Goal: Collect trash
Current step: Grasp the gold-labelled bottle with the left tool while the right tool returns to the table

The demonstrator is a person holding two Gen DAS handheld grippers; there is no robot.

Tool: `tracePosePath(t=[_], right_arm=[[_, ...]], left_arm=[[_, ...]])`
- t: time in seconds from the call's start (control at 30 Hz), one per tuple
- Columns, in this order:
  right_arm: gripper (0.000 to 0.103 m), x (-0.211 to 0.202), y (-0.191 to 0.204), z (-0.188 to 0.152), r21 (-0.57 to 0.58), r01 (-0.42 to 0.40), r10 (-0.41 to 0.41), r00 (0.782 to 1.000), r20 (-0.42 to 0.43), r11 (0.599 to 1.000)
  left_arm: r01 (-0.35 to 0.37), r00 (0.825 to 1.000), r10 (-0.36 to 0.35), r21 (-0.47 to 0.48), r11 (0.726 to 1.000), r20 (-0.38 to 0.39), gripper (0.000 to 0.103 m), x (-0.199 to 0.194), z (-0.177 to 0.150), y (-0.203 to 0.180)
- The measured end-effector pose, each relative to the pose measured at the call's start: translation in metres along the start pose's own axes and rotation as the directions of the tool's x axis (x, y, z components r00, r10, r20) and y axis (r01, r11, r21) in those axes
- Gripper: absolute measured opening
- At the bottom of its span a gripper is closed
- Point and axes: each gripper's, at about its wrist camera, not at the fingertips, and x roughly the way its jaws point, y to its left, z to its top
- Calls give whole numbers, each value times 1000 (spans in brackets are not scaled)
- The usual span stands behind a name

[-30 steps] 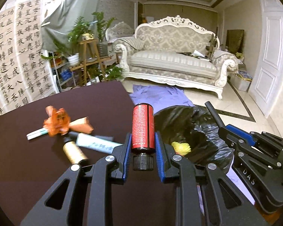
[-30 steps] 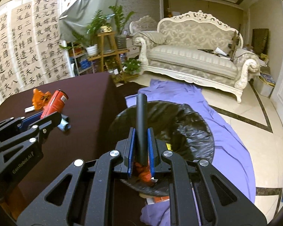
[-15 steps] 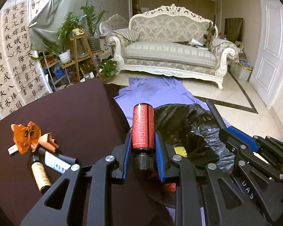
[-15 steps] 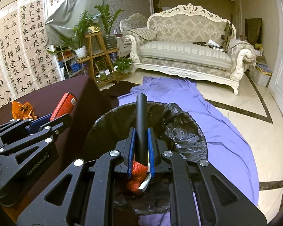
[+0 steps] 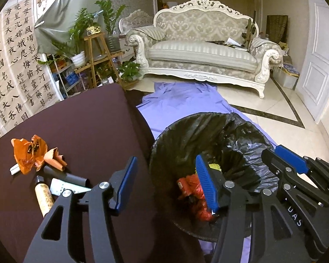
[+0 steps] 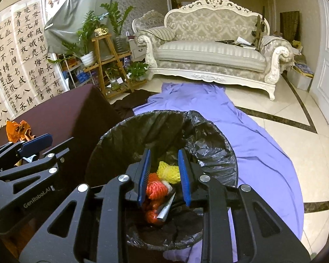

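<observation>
Both grippers hang over the bin, which stands on the purple sheet just beside the table. The left gripper has its jaws spread wide with nothing between them, straddling the table edge and the bin's rim. The right gripper sits over the bin's mouth, jaws parted and empty.

Inside the bin lie an orange wad, a yellow wad and a silvery strip slanting up to the right; the dropped can cannot be made out among them.

On the table lie a crumpled orange wrapper, a torn tan scrap, a black tube running lengthwise left to right, a white tube beside it, and a gold bottle with its cap pointing away from the camera.
</observation>
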Motion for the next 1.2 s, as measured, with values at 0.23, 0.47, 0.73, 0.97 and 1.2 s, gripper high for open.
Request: tracePosePath(t=[0.23, 0.47, 0.73, 0.97, 1.2], right_arm=[[26, -11, 20, -10, -15, -36, 36, 999, -21, 999], [26, -23, 52, -26, -40, -97, 95, 993, -66, 994], [26, -30, 91, -34, -104, -163, 153, 983, -97, 981], [26, -28, 101, -29, -127, -169, 156, 982, -104, 977], [27, -18, 116, -15, -156, -175, 161, 982, -101, 972]], left_arm=[[-24, 1000, 24, -24, 999, -11, 55, -18, -16, 17], [-87, 995, 81, -94, 992, -65, 55, -34, -42, 53], [-135, 987, 116, -183, 974, -112, 55, -35, -54, 88], [-180, 981, 162, -197, 964, -107, 60, -21, -41, 102], [-211, 973, 179, -249, 945, -145, 60, -6, -34, 129]])
